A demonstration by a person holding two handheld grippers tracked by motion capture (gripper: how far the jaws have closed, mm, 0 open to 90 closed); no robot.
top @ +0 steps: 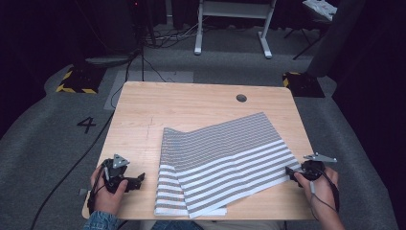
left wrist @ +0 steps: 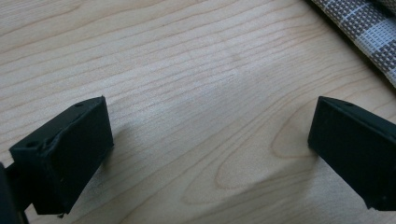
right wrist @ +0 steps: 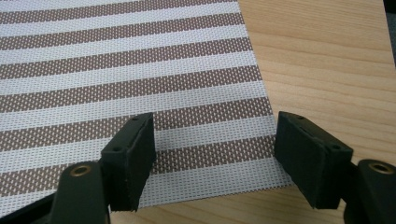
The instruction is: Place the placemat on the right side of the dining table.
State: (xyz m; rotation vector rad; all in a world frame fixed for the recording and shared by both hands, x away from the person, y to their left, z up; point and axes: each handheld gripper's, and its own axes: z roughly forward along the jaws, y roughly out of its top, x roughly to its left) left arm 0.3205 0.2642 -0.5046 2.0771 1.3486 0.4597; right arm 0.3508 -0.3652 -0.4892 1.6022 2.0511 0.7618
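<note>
A brown-and-white striped woven mat [top: 225, 158] lies folded on the wooden table [top: 182, 103], its upper layer slanting across a narrower layer at the front left. At the mat's right corner my right gripper [top: 290, 171] is open. In the right gripper view the mat [right wrist: 116, 70] runs under the right gripper [right wrist: 212, 149], its corner edge between the two jaws without either pad pressing on it. My left gripper [top: 136, 181] rests at the front left, apart from the mat. The left gripper [left wrist: 210, 144] stands open over bare wood, with the mat [left wrist: 369, 28] at the upper right.
A round cable hole [top: 241, 98] sits near the table's far edge. Beyond the table are grey floor with cables, a painted "4" [top: 86, 124], yellow-and-black pads [top: 76, 81] and a white desk frame [top: 232, 24]. Bare wood [right wrist: 327, 70] lies right of the mat.
</note>
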